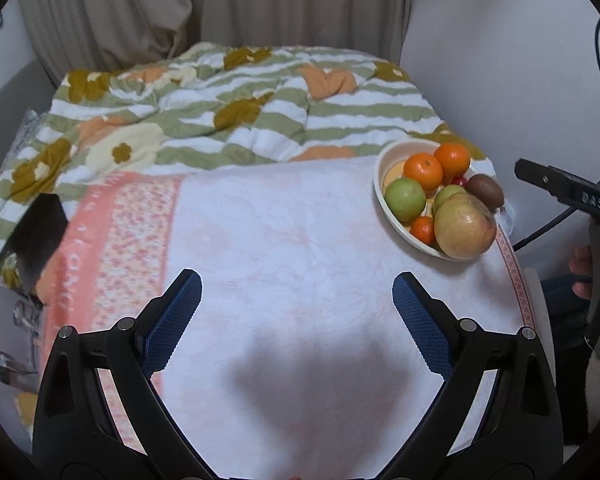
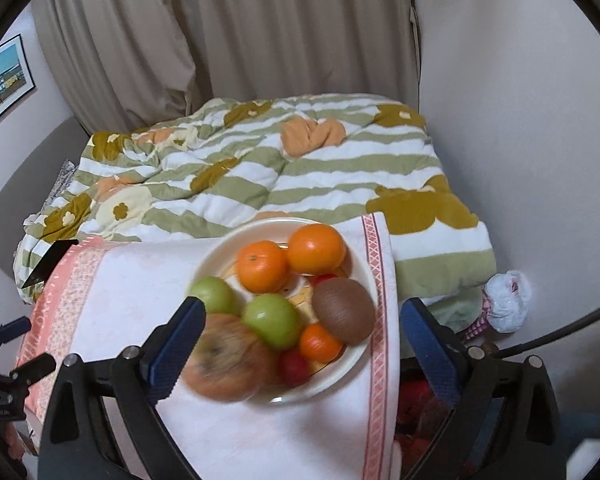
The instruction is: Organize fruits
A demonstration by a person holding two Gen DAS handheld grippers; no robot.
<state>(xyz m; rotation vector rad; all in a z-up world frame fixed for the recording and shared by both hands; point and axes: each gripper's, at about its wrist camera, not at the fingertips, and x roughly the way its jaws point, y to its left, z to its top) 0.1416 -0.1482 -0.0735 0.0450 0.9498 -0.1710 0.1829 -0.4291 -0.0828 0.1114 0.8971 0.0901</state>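
A cream bowl (image 2: 216,256) sits on a white towel (image 2: 140,292) with pink borders, near the towel's right edge; it is heaped with fruit: two large oranges (image 2: 263,261) at the far side, two green apples (image 2: 273,320), a brown kiwi (image 2: 344,311) at the right, a small orange (image 2: 319,342), small red fruits (image 2: 294,366), and a big yellow-red apple (image 2: 228,360) at the near-left rim, blurred in the right wrist view; beyond the towel lies a striped, flowered quilt (image 2: 260,176), with beige curtains (image 2: 260,32) behind.

The right gripper (image 2: 302,340) hangs over the bowl, tilted steeply downward, jaws spread wide and gripping nothing; the big apple lies just beside its left finger, the kiwi and small orange between the fingers, the right finger beyond the towel's edge.

The left gripper (image 1: 296,320) is angled down over bare towel, jaws wide apart and empty; the bowl (image 1: 384,168) lies well away, far and right.
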